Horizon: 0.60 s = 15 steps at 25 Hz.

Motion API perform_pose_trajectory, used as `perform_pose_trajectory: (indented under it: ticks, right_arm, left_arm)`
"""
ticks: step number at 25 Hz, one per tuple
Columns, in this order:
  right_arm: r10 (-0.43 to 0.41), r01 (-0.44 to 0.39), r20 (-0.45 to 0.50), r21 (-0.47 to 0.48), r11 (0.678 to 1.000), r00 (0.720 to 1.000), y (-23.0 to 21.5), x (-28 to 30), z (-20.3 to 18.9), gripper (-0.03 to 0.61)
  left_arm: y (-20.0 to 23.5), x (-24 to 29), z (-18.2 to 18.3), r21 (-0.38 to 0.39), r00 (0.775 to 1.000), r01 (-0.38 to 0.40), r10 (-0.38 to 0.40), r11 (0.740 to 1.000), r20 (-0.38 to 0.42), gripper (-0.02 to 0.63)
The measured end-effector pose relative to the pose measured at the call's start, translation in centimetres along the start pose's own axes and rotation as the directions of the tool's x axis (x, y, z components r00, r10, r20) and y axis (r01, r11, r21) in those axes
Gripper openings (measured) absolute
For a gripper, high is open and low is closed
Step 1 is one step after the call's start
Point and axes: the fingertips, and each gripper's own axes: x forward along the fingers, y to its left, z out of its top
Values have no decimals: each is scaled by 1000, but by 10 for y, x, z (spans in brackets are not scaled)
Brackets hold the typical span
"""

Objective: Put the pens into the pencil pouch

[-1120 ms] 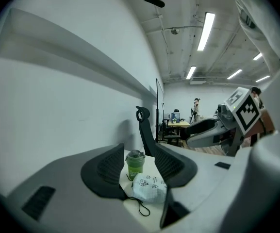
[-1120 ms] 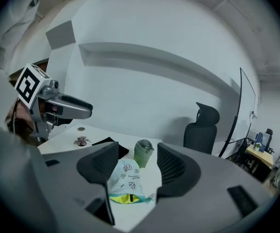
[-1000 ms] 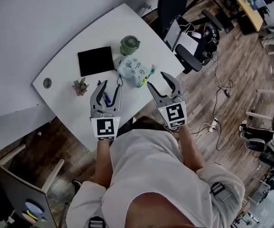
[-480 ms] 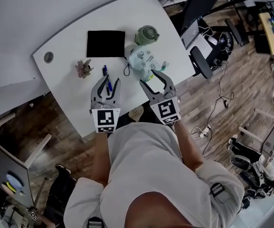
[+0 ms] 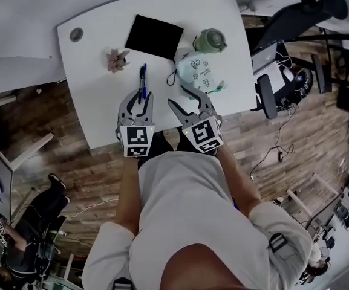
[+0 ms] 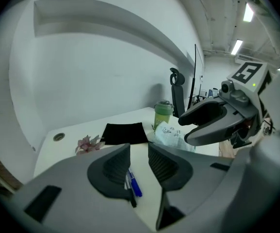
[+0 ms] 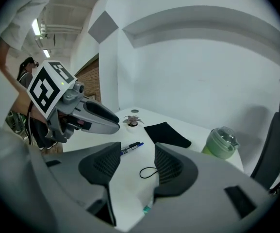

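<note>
While the pens [image 5: 142,77] lie unheld near the tabletop's [image 5: 95,83] near edge, the approach is in hand: left gripper [image 5: 139,96] over them, jaws half spread, just closing, empty; right gripper [image 5: 183,98] wider, narrowing slightly, empty, beside the pencil pouch [image 5: 199,74] toward the right edge. Next: lower, pinch one pen. Surface: white; black pad [image 5: 154,36], green lidded cup [image 5: 210,40], small succulent [image 5: 117,59]. Room: wood floor [image 5: 71,180], office chair [image 5: 289,23]

White counter [image 5: 95,110]; blue, black pens [image 5: 142,79]; pale mint pencil pouch [image 5: 199,72], dark doodle print; black cloth [image 5: 155,36]; green cup [image 5: 210,40].
</note>
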Motion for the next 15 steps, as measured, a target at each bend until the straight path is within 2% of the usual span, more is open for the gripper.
perform_pose_trajectory:
  ticks: [7,15]
  right_arm:
    - [105,-106,-37,-36,994,994,15,14,-20,221]
    - [151,-154,-65,-45,987,986,19,21,-33,221]
  left_arm:
    - [-5,12,-53,-66,992,-41,33,997,-119,97]
    - [-4,29,-91,-97,975,-59,37,994,-220,87]
